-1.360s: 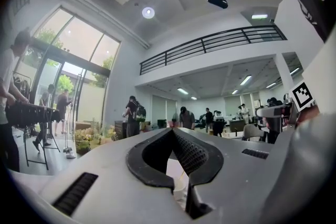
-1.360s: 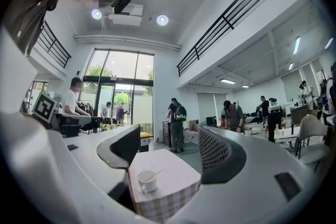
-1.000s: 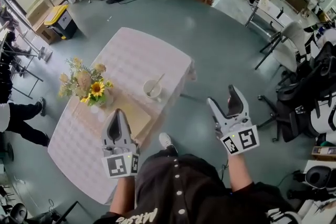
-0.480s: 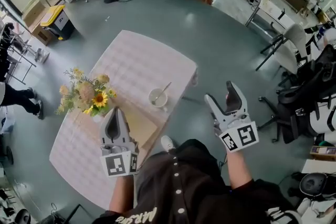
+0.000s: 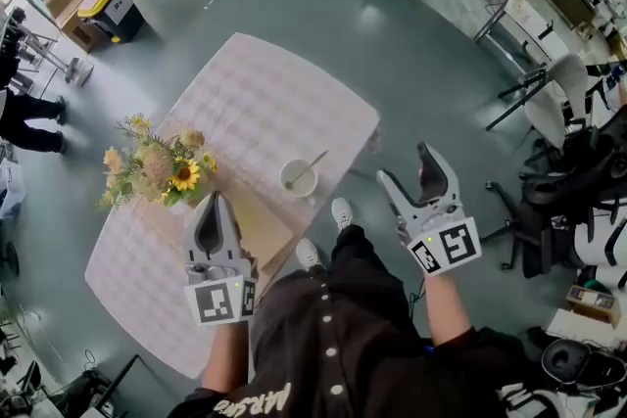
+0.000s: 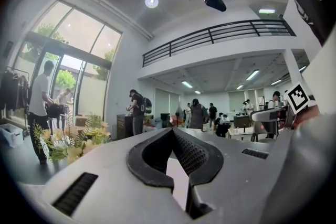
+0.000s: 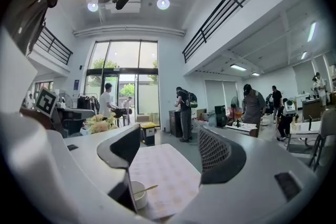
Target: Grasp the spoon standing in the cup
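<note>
My right gripper [image 7: 168, 136] holds its jaws wide apart with nothing between them. Through the gap I see the pink-checked table [image 7: 168, 170] and, low and left, the white cup [image 7: 137, 192] with the spoon [image 7: 144, 190] in it. My left gripper [image 6: 172, 131] has its jaw tips pressed together on nothing.

From the head view, the cup [image 5: 298, 178] stands near the table's [image 5: 265, 103] front edge. It lies ahead and left of the right gripper [image 5: 407, 169], and ahead and right of the left gripper [image 5: 214, 210], well apart from both.

The spoon [image 5: 312, 166] leans in the cup, handle slanting up and away toward the right side. I judge the open right gripper better placed to reach the handle. The cup holds only the spoon, as far as I can tell. A bunch of flowers [image 5: 157, 166] stands left of it.
</note>
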Available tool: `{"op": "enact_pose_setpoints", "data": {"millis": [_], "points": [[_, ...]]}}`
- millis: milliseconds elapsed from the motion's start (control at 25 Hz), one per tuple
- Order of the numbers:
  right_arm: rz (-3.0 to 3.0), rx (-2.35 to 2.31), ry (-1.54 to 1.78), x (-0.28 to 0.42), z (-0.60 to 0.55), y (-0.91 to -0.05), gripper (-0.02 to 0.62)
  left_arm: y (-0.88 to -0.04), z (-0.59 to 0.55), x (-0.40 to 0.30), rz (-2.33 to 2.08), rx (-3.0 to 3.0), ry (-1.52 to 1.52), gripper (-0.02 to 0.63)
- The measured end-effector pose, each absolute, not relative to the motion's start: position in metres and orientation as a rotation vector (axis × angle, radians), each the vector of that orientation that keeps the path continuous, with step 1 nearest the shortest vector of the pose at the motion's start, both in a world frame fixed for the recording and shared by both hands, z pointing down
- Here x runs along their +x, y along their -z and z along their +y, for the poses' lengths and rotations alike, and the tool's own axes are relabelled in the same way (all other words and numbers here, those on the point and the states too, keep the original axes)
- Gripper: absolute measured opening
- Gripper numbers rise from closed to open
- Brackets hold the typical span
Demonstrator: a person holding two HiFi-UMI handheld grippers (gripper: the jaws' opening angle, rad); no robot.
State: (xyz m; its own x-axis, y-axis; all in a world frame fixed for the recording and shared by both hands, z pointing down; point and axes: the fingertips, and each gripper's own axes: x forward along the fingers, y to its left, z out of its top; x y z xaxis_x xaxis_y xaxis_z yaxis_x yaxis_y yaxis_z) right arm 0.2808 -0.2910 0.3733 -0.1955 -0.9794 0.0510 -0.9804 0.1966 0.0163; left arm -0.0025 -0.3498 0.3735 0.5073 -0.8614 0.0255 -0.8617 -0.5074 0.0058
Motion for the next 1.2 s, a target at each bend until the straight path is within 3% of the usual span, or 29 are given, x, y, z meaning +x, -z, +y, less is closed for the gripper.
{"op": "enact_pose_setpoints", "data": {"millis": [440, 840, 1200], "points": [[-2.529, 1.453, -0.058, 0.250, -0.380, -0.416, 0.319, -0.381, -0.377, -0.017, -1.797, 2.503, -0.026, 0.017], [-2.488, 1.175, -0.334, 0.180, -0.364, -0.532, 0.331, -0.417, -0.347, -0.073, -1.811, 2.515, -0.125, 0.017], [-2.421, 0.878, -0.623, 0.155, -0.370, -0.611, 0.319, -0.431, -0.332, -0.079, -1.878, 2.405, -0.143, 0.018]]}}
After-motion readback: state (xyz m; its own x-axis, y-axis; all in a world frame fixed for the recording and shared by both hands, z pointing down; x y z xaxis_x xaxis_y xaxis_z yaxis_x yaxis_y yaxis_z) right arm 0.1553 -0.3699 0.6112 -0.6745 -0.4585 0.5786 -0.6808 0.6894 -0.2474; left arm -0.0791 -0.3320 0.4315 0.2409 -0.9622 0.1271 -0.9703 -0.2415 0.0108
